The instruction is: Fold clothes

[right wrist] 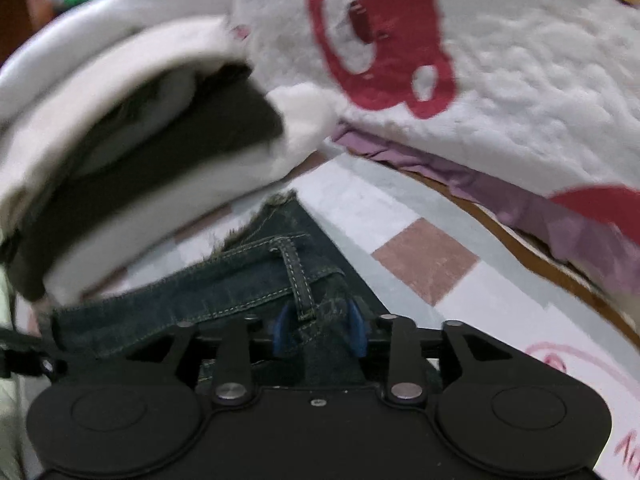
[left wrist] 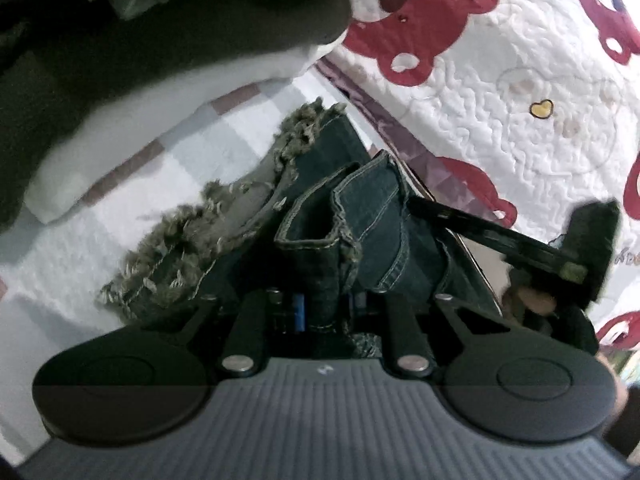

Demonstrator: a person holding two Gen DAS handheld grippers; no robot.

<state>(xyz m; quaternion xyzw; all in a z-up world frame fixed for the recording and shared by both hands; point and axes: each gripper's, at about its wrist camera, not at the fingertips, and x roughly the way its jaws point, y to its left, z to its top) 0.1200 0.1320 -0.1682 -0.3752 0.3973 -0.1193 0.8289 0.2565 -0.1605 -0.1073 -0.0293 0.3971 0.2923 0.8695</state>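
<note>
- The jeans (left wrist: 360,216) are dark blue denim with pale stitching. They lie bunched on a checked sheet (left wrist: 132,184), near the edge of a quilt (left wrist: 500,128).
- In the left wrist view one frayed hem (left wrist: 192,236) of the jeans spreads over the sheet to the left, and a folded part stands up in the middle.
- The left gripper (left wrist: 324,312) is closed on a fold of the jeans. The denim goes down between its blue pads (left wrist: 299,312), and the jaws stand narrow around it.
- In the right wrist view the waistband (right wrist: 192,296) runs across the picture, with a belt loop (right wrist: 296,276) on it.
- The right gripper (right wrist: 320,328) is closed on the jeans at the waistband, just beside the belt loop. Its blue pads (right wrist: 285,326) press the cloth from both sides.
- In the left wrist view the right gripper (left wrist: 568,256) shows at the right side as a dark shape, touching the same jeans.
- A stack of folded clothes (right wrist: 132,128), white and dark layers, lies on the sheet just beyond the jeans. It is blurred in the right wrist view.
- The sheet has white, pale grey and brownish pink squares (right wrist: 428,264).
- The quilt is white with red bear shapes (right wrist: 380,36) and a small yellow heart (left wrist: 541,109). A purple cloth edge (right wrist: 460,176) shows under it, where it meets the sheet.
</note>
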